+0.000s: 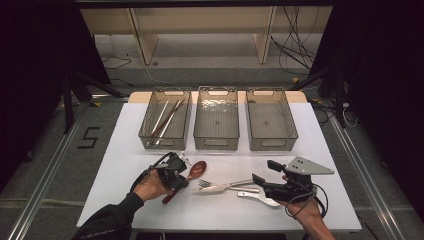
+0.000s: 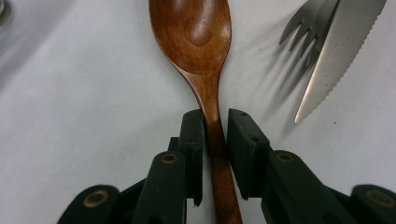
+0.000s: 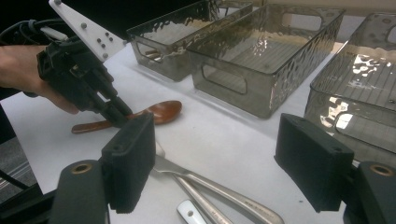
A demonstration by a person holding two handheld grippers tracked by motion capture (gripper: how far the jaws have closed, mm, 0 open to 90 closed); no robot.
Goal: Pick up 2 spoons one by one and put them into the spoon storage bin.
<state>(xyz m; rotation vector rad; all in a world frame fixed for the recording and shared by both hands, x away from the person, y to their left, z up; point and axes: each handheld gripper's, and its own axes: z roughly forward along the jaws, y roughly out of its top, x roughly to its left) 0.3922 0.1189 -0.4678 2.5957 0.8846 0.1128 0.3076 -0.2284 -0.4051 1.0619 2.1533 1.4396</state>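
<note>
A brown wooden spoon [image 1: 199, 168] [image 2: 196, 32] [image 3: 163, 111] lies on the white table [image 1: 125, 150], bowl pointing toward the bins. My left gripper [image 1: 184, 181] [image 2: 215, 122] [image 3: 119, 114] reaches down over its handle, with the two pads closed against the narrow neck just below the bowl. The spoon rests flat on the table. My right gripper [image 1: 265, 172] [image 3: 219, 140] hovers open at the front right with nothing between its pads. Below it lie a metal fork [image 1: 204, 183] [image 2: 303, 23] and a serrated knife [image 1: 222, 188] [image 2: 336, 51].
Three clear smoky bins stand in a row at the back: the left bin [image 1: 145, 127] holds chopsticks [image 1: 165, 117], while the middle bin [image 1: 216, 142] and right bin [image 1: 292, 132] hold nothing. A white-handled utensil [image 1: 260, 198] lies by the right gripper.
</note>
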